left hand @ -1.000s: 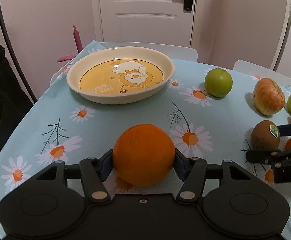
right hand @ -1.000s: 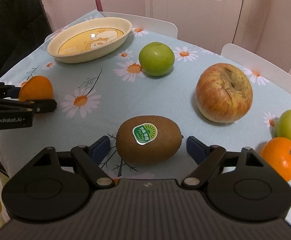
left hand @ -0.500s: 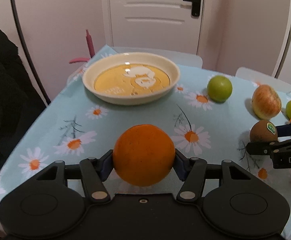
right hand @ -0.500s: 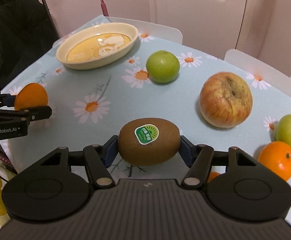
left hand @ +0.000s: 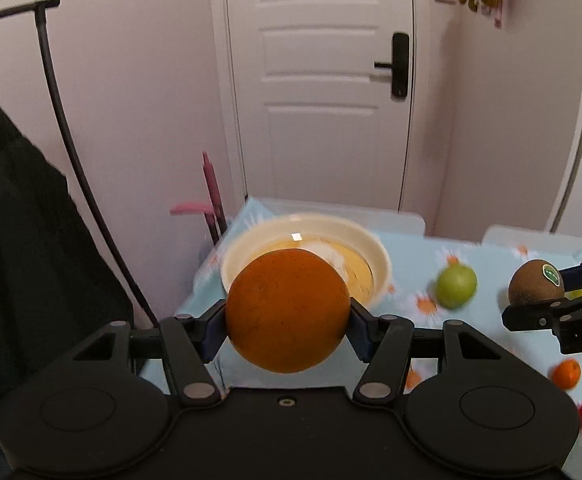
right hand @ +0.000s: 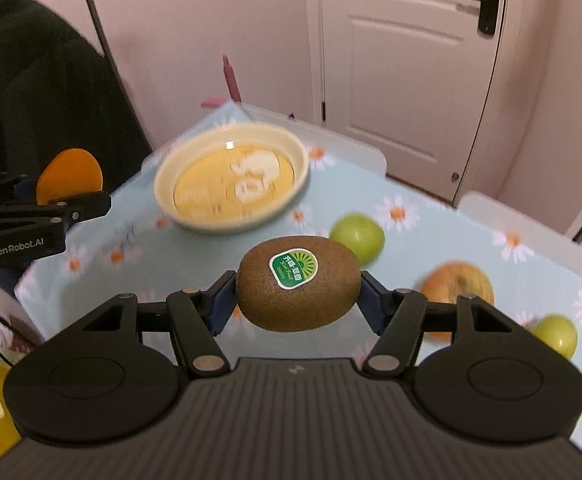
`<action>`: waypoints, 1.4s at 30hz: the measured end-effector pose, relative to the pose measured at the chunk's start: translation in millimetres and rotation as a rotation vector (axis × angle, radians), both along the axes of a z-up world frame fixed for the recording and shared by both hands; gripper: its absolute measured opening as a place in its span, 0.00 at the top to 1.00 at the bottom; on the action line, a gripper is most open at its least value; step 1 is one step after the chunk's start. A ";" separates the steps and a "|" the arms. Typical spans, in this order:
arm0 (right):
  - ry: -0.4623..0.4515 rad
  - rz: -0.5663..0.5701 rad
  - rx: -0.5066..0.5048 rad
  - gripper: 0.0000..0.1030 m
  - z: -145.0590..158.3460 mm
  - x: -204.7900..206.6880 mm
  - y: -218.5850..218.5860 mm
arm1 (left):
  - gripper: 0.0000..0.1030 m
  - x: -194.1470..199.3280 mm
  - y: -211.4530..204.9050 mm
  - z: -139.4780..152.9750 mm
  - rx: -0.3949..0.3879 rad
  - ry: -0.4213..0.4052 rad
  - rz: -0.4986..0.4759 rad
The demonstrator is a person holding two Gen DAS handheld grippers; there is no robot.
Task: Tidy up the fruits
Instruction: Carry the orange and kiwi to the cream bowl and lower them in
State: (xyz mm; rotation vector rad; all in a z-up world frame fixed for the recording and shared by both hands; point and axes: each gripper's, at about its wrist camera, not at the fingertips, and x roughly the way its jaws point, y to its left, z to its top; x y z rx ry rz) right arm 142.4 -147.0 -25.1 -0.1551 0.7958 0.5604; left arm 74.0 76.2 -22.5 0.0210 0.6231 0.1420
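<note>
My left gripper (left hand: 287, 330) is shut on an orange (left hand: 287, 311) and holds it in the air, short of the cream plate (left hand: 379, 256) with a yellow cartoon centre. My right gripper (right hand: 298, 302) is shut on a brown kiwi (right hand: 298, 290) with a green sticker, raised above the table. The plate also shows in the right wrist view (right hand: 163, 196), ahead and to the left. The left gripper with the orange (right hand: 69, 176) shows at the left of the right wrist view. The right gripper with the kiwi (left hand: 535, 286) shows at the right of the left wrist view.
On the daisy tablecloth (right hand: 431, 248) lie a green apple (right hand: 358, 237), a large reddish apple (right hand: 457, 280), another green apple (right hand: 557, 334) and small oranges (left hand: 566, 374). White chair backs (right hand: 531, 216) stand behind the table. A dark coat (left hand: 23, 248) hangs at the left.
Both grippers have risen well above the table with their fruit. The right gripper closed on the kiwi a second ago. The plate now lies lower and farther in both views.
</note>
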 end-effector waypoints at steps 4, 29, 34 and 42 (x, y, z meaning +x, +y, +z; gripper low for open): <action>-0.008 -0.036 0.020 0.24 16.2 18.3 20.3 | 0.37 23.7 17.3 12.3 0.013 -0.020 -0.032; 0.091 -0.246 0.008 0.24 -28.8 153.4 107.4 | 0.37 206.2 38.3 -74.4 0.114 0.152 -0.291; 0.105 -0.256 -0.002 0.24 -37.7 165.0 109.9 | 0.37 221.2 33.0 -91.1 0.138 0.180 -0.322; 0.121 -0.261 -0.005 0.24 -43.0 173.2 110.3 | 0.15 223.6 27.7 -94.7 0.177 0.160 -0.351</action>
